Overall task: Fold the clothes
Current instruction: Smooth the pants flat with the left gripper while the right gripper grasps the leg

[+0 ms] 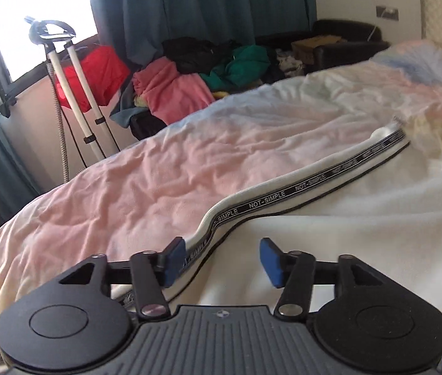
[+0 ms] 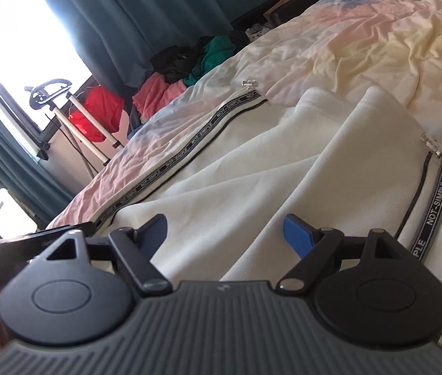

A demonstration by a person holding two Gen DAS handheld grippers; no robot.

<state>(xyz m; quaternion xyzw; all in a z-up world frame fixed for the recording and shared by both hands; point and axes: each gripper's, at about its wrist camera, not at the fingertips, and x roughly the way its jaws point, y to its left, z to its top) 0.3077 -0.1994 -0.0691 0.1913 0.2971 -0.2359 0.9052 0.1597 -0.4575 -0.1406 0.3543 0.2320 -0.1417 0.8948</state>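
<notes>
A white garment with a black "NOT-SIMPLE" side stripe lies spread on the bed. My left gripper is open and low over its near edge, with the left finger by the stripe. In the right wrist view the same white garment lies in long folds, with one stripe at the left and another stripe at the right. My right gripper is open just above the cloth, holding nothing.
The bed has a rumpled pink and cream sheet. A pile of pink, green and black clothes lies beyond the bed's far side. A garment steamer stand and teal curtains stand by the window.
</notes>
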